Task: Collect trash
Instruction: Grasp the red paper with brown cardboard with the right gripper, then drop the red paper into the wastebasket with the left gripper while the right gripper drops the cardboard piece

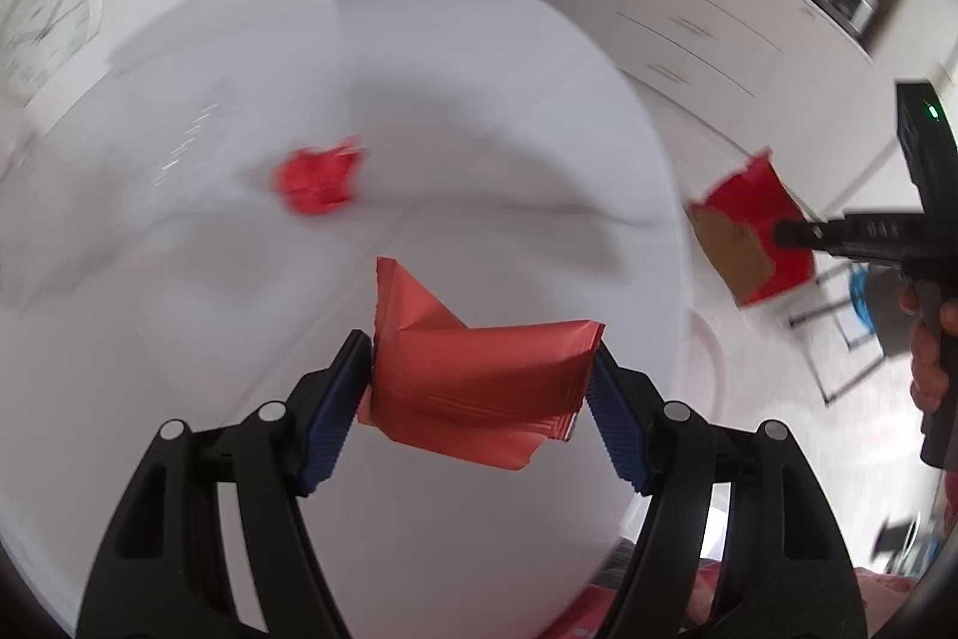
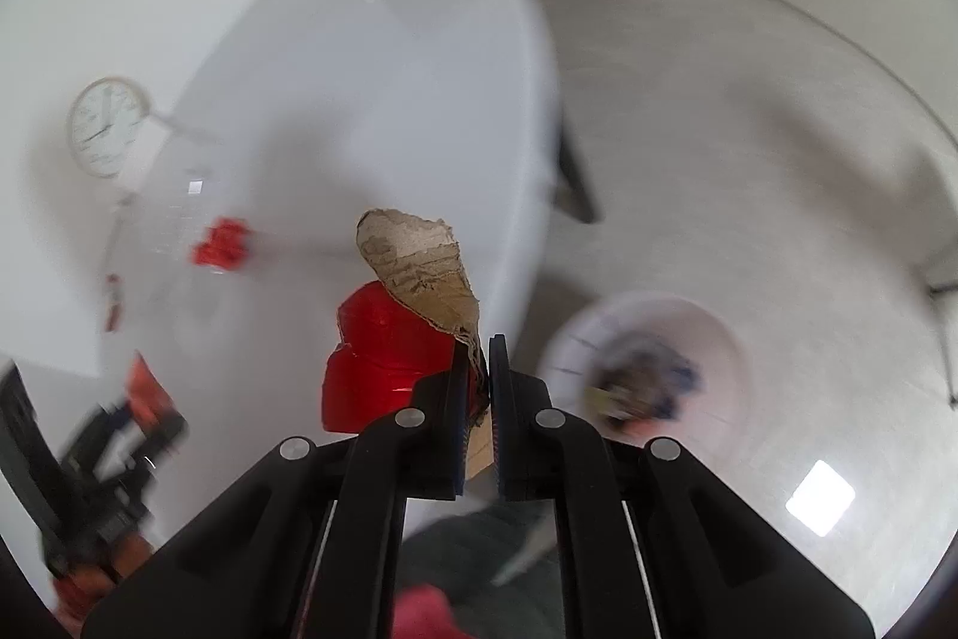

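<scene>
- The left hand-held gripper [image 1: 482, 375] clamps a folded salmon-red wrapper [image 1: 479, 369] between its blue pads, holding it above the white surface [image 1: 179, 339].
- The right hand-held gripper [image 2: 477, 387] is pinched tight on a torn red cardboard piece [image 2: 383, 357], whose brown inner face stands up just ahead of its fingers.
- One crumpled red scrap [image 1: 317, 181] lies on the surface, ahead of the left hand-held gripper.
- Off the surface's edge, ahead and to the right of the right hand-held gripper, a white bin [image 2: 646, 369] on the floor already holds litter.
- Judged step: carrying both pieces to the bin. Next calls for reaching over its mouth, releasing, then fetching the scrap.
</scene>
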Demonstrator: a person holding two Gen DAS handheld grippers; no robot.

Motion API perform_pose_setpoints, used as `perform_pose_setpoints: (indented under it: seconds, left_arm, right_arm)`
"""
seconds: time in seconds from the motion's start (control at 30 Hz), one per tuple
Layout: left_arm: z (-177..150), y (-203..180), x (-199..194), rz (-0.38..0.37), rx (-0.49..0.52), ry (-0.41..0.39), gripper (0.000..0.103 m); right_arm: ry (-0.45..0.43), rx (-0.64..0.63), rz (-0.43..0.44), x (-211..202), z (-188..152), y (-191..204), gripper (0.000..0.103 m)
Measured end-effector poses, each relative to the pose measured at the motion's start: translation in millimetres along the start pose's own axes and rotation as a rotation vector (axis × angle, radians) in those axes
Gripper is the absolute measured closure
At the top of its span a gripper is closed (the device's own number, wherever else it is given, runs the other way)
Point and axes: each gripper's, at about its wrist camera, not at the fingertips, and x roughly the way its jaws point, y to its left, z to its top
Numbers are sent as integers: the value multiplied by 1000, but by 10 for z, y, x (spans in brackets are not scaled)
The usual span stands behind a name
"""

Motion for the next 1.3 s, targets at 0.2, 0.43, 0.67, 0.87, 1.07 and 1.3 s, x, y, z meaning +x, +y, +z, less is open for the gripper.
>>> perform_pose_setpoints:
  seconds: [0.2,0.43,0.67,0.87,1.07,1.3]
  left_arm:
    - [22,-660,50,-52,155,9,35]
    - [34,-1161,140,-65,237,55,35]
    - [16,-1678,394,-91,325,113,35]
    - [-17,-2253,907,-133,399,195,35]
    - [-174,-2582,1759,-120,413,364,20]
    - [-322,-2677,2060,-84,361,433,17]
  right_arm:
    - [90,155,-83,399,-423,-955,96]
    - [239,276,-120,1398,-656,-1465,67]
    - [200,327,-136,1120,-838,-1721,27]
    - [168,252,-273,578,-911,-1845,13]
    - [142,217,-310,202,-1063,-1967,9]
    - [147,165,-305,98,-1089,-2016,9]
